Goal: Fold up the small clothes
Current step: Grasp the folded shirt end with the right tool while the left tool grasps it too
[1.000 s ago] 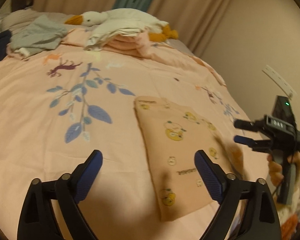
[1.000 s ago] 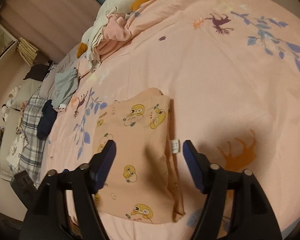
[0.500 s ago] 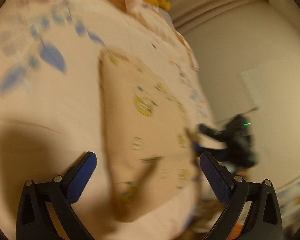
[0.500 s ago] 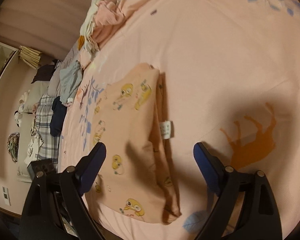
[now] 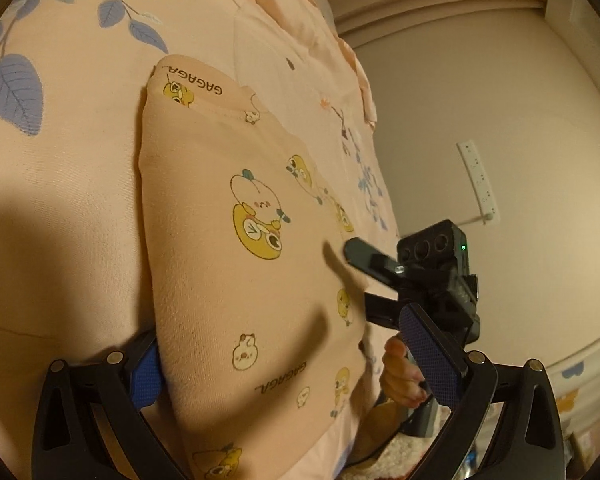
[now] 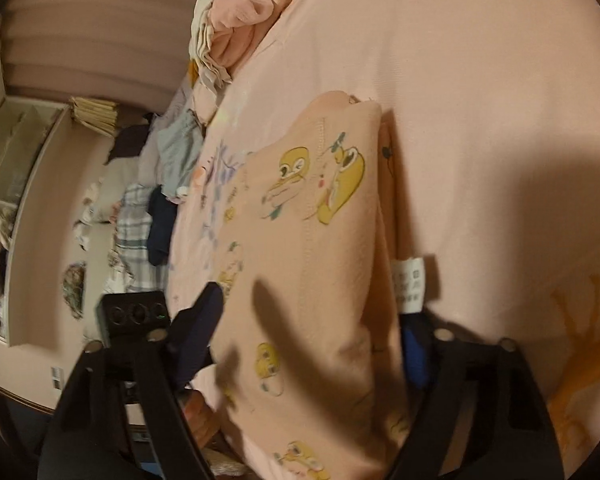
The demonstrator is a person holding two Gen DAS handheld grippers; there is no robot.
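A folded peach garment (image 5: 236, 264) printed with yellow cartoon animals lies on the pink bedsheet (image 5: 60, 208). My left gripper (image 5: 287, 364) straddles its near end with the jaws wide apart; the left pad (image 5: 146, 372) sits at the cloth's edge, the right pad (image 5: 428, 356) stands clear of it. In the right wrist view the same garment (image 6: 312, 248) lies between the jaws of my right gripper (image 6: 308, 340), which are closing; one pad is just below the white care label (image 6: 409, 285). The right gripper (image 5: 370, 284) also shows at the garment's far side, held by a hand (image 5: 400, 376).
A pile of pink and cream clothes (image 6: 232, 20) lies at the head of the bed, with grey and dark garments (image 6: 172, 168) beside it. The bed's edge runs close on the right in the left wrist view, then a wall with a power strip (image 5: 478, 180).
Both grippers have come down and in over the garment's ends, which now fills each view. The left gripper has rolled. The right jaws have narrowed since half a second ago.
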